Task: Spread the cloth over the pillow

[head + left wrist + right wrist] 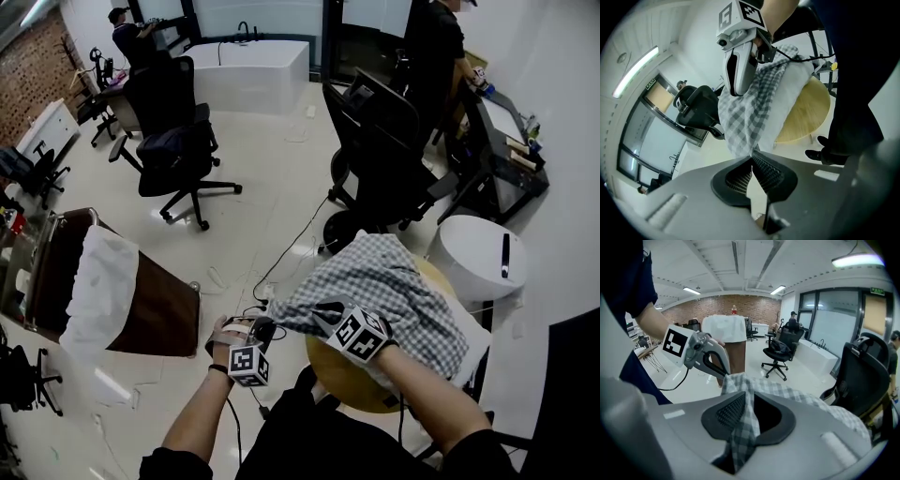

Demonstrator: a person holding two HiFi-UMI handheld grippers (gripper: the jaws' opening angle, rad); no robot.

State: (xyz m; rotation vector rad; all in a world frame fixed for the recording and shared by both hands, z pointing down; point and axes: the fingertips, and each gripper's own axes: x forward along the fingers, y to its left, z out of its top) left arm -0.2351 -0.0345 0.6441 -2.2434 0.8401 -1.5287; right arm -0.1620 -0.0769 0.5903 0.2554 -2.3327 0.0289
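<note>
Left gripper clamped shut on corner of checked cloth; right gripper jaws slightly parted, cloth fold between (loose, not pinched). Cloth draped over white pillow on round wooden stool.

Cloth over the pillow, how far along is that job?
Mostly done: the checked cloth already drapes over the pillow on the round stool. In hand: the left gripper has its jaws shut on one corner; the right gripper has its jaws apart with an edge between them. Left: probably pull the near edge flat, then let go.
</note>
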